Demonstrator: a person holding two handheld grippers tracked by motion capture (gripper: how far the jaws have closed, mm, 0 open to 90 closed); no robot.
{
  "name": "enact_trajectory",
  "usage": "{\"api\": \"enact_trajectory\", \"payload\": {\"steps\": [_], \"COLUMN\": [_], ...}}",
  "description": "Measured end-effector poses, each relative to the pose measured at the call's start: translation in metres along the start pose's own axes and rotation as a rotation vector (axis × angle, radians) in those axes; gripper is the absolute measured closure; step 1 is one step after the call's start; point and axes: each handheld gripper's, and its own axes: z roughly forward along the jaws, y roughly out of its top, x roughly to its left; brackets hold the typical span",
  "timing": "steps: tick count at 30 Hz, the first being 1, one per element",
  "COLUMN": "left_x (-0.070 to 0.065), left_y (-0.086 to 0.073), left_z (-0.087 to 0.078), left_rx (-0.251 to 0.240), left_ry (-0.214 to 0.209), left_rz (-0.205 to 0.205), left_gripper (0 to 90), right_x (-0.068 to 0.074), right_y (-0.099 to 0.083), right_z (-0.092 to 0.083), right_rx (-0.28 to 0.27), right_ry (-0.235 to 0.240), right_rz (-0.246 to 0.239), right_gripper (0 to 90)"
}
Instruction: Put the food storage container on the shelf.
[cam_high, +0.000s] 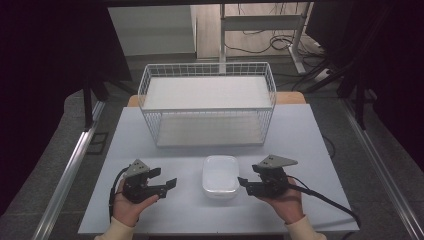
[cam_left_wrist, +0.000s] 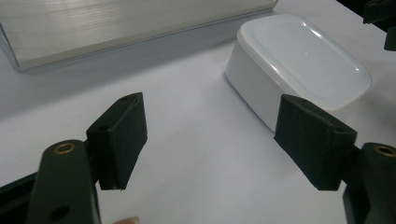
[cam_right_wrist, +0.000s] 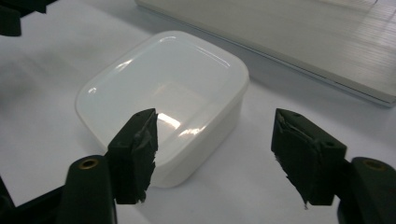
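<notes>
1. Sitting on the pale table (cam_high: 300, 135), near the person's edge, is a white rounded container (cam_high: 220, 176), directly between the two grippers.
2. Left gripper (cam_high: 167, 178): held in the left hand (cam_high: 131, 204), jaws spread apart, nothing between the pads. It is pointed right, toward the container, with a clear gap of bare table between them.
3. In the left gripper view the container (cam_left_wrist: 299, 70) lies ahead and to the right of the jaws; the right-side pad (cam_left_wrist: 310, 140) overlaps its near corner in the picture, but whether it touches I can't tell.
4. Right gripper (cam_high: 243, 183): held in the right hand (cam_high: 286, 200), jaws wide apart, not clamped on anything. Tips are just beside the container's right side.
5. In the right gripper view the container (cam_right_wrist: 163, 93) is in front of the left-side pad (cam_right_wrist: 135, 149), not between the pads. Pad faces look frayed.
6. Container is shallow, glossy, rounded-rectangular, upright on the table. Can't tell whether the top is a lid or an open cavity.
7. Behind it, toward the far side of the table, stands a white wire rack (cam_high: 207, 102) with two white shelves, well apart from the container and both grippers.
8. Cables (cam_high: 325, 197) trail off each gripper toward the person's side.
</notes>
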Motion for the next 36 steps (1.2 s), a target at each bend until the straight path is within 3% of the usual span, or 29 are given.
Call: {"api": "enact_trajectory", "payload": {"steps": [11, 15, 17, 18, 19, 20, 24, 27, 31, 36], "left_x": [-0.006, -0.009, -0.009, -0.008, -0.008, -0.008, -0.008, -0.008, -0.009, -0.007], "left_y": [0.014, 0.025, 0.031, 0.034, 0.037, 0.043, 0.05, 0.051, 0.048, 0.043], "left_z": [0.01, 0.017, 0.023, 0.026, 0.03, 0.036, 0.048, 0.057, 0.068, 0.076], "left_rx": [0.03, 0.038, 0.049, 0.054, 0.057, 0.063, 0.082, 0.099, 0.134, 0.16], "left_ry": [-0.039, -0.061, -0.092, -0.1, -0.111, -0.137, -0.179, -0.216, -0.232, -0.262], "left_rz": [-0.034, -0.063, -0.087, -0.095, -0.109, -0.138, -0.166, -0.185, -0.188, -0.222], "left_gripper": [26.8, 27.4, 27.6, 27.9, 27.9, 28.3, 28.7, 28.8, 29.0, 29.3], "right_x": [0.0, -0.004, -0.008, -0.012, -0.012, -0.017, -0.024, -0.025, -0.023, -0.021], "right_y": [0.001, 0.005, 0.009, 0.013, 0.013, 0.017, 0.021, 0.019, 0.014, 0.011], "right_z": [0.004, 0.005, 0.006, 0.009, 0.009, 0.012, 0.018, 0.024, 0.032, 0.04], "right_rx": [-0.015, -0.026, -0.033, -0.042, -0.042, -0.043, -0.038, -0.024, 0.021, 0.04], "right_ry": [0.032, 0.047, 0.062, 0.075, 0.075, 0.087, 0.107, 0.11, 0.122, 0.145], "right_rz": [0.044, 0.087, 0.114, 0.149, 0.149, 0.181, 0.227, 0.231, 0.219, 0.248], "right_gripper": [27.7, 29.8, 30.7, 31.8, 31.8, 33.0, 34.3, 34.8, 36.3, 37.8]}}
